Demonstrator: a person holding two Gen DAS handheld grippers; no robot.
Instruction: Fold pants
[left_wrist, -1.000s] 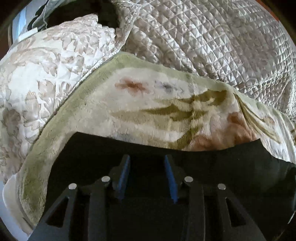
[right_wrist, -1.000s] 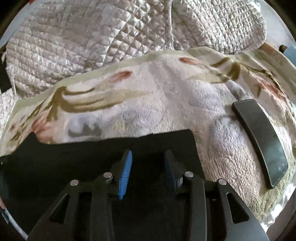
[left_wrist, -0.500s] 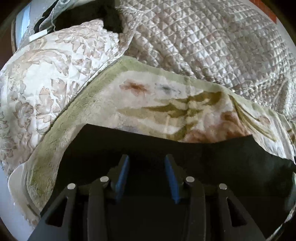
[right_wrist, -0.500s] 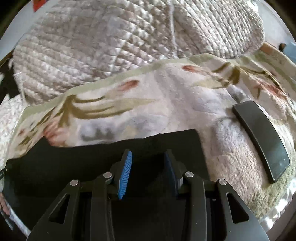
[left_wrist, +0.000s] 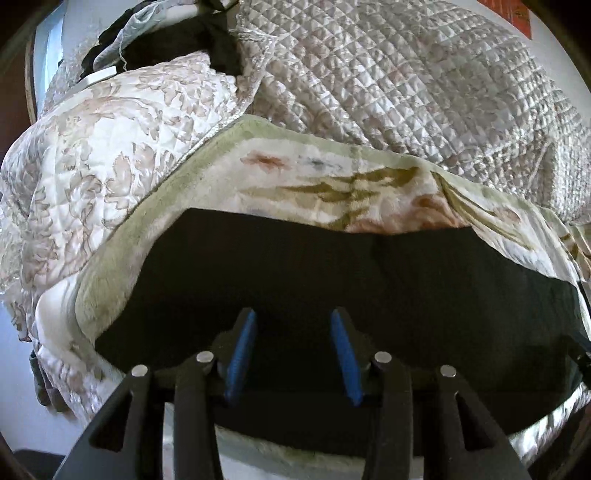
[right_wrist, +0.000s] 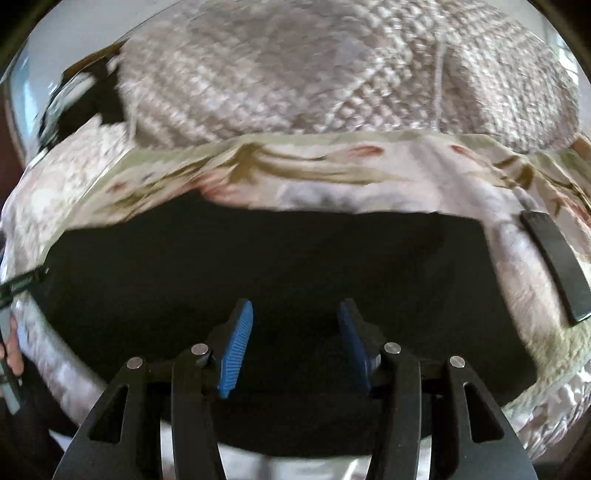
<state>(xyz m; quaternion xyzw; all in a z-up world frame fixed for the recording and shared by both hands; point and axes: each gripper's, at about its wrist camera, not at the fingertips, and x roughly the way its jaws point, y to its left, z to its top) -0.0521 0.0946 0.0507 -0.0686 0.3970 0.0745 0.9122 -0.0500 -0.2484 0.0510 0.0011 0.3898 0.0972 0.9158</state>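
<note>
Floral blanket under black pants; no legible writing.

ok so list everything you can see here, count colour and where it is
pants: 1, black, folded into a flat band across the floral blanket, under both grippers
floral blanket: 1, cream with green border and olive and pink flowers, spread under the pants
quilted cover: 1, pale grey-beige diamond stitch, bunched behind the blanket
leaf-print quilt: 1, white with tan leaves, left of the blanket
dark clothing: a heap, black, top left behind the quilts
phone: 1, black, flat on the blanket right of the pants
left gripper: 1, black with blue pads, jaws opening above the pants, nothing between them
right gripper: 1, black with blue pads, jaws opening, nothing between them
hand: part of one, far left edge of the right wrist view
</note>
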